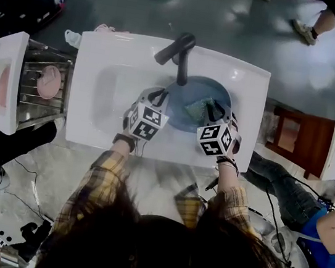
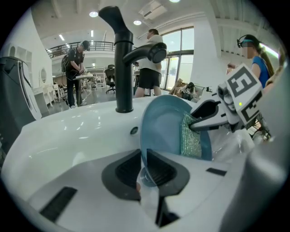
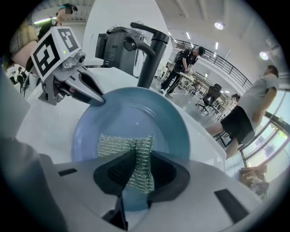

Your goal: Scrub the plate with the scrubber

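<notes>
White sink (image 1: 101,76) lies under my tongs, in a bright open hall. Nearest me, my left gripper (image 2: 144,170) is clamped on the rim of the plate (image 2: 163,122), which it holds tilted just in front of the faucet (image 2: 122,68). My right gripper (image 3: 136,174) is pinched on a fold of the scrubber (image 3: 115,147), whose free part lies against the plate's face, also on my side of the faucet. I judge the plate stiff, slippery and breakable, so the rim is the place to grip it; the scrubber looks soft and light. The plate is round, blue and glossy, the scrubber a green-silver mesh. Beyond the faucet, people stand at tables
</notes>
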`<state>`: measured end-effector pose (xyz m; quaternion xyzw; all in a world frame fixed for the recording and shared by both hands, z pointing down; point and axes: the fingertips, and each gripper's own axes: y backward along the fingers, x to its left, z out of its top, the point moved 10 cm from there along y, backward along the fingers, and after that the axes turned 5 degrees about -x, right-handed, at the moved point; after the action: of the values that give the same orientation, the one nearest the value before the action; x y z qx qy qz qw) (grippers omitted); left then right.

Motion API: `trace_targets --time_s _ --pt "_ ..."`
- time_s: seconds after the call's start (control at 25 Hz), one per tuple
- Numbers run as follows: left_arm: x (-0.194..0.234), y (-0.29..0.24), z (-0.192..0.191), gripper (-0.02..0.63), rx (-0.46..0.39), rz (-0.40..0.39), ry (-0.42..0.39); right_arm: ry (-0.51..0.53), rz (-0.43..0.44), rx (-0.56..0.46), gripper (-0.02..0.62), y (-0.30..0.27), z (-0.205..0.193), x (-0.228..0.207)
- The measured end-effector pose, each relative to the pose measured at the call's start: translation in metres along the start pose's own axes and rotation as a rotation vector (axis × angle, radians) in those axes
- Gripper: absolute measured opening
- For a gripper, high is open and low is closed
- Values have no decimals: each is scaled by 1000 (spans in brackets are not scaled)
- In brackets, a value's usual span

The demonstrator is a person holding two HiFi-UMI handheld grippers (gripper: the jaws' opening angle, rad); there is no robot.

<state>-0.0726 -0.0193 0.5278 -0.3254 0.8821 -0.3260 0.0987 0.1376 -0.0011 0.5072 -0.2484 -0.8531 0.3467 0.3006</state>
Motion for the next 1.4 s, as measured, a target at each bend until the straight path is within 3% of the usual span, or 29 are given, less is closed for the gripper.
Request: trace_targets --time_s 0.64,0.92,1.4 --pt "-4 6 4 52 2 15 -31 -84 80 50 104 17 -2 13" --pt "-2 22 13 94 -19 16 -51 -70 74 -12 100 41 18 14" --pt "-10 65 64 97 -176 55 -41 -113 36 -172 92 93 67 -22"
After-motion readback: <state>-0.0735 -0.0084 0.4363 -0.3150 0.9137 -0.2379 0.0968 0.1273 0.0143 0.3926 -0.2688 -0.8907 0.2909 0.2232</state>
